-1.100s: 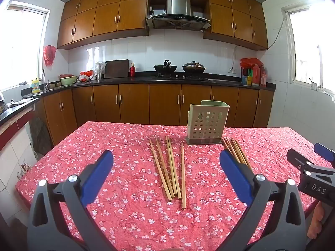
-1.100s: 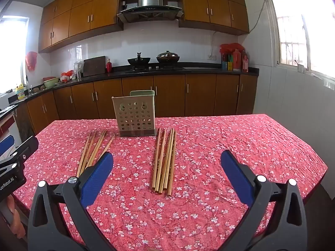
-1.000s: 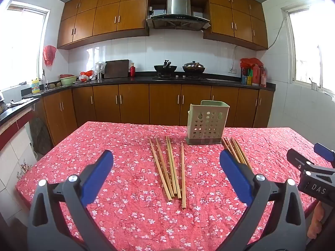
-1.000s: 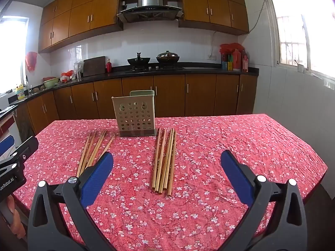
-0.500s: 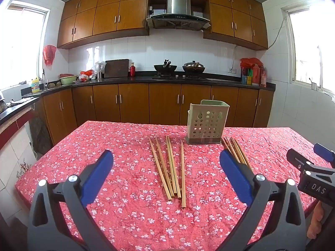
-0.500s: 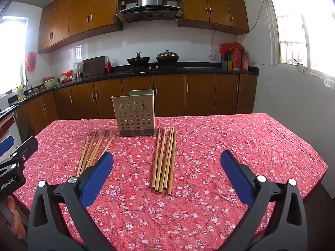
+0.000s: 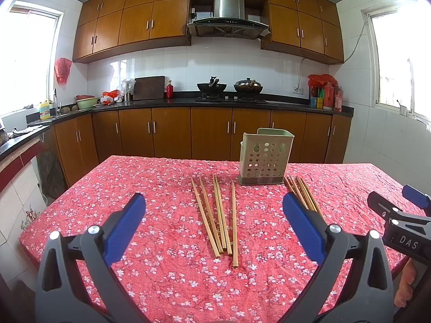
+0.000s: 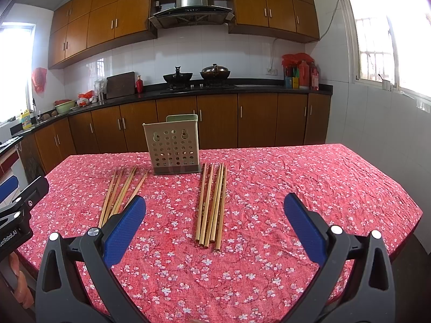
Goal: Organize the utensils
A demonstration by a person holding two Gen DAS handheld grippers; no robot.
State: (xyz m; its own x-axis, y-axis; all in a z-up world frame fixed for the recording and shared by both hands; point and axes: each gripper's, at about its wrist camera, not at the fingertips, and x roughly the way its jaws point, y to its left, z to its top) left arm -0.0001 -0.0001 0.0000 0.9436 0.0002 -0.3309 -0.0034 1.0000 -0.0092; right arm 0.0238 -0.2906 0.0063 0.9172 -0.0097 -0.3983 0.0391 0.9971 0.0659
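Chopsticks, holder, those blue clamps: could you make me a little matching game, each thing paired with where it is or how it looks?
Things:
1. utensil holder
2. left chopstick group
3. right chopstick group
4. left gripper

States:
A. jaws wide open, holding nothing
B. upright, nothing sticking out the top
C. splayed apart, lying flat
D. tight bundle, lying flat

Pairs: 1-B, 2-C, 3-D, 4-A

A wrinkled red floral cloth (image 7: 150, 188) covers the table, bare pale wooden chopsticks (image 7: 215, 215) lie matt on it, the perforated holder (image 7: 265, 158) looks like smooth matt plastic, and each claw (image 8: 214, 220) has ribbed blue pads (image 8: 124, 226) on black plastic.
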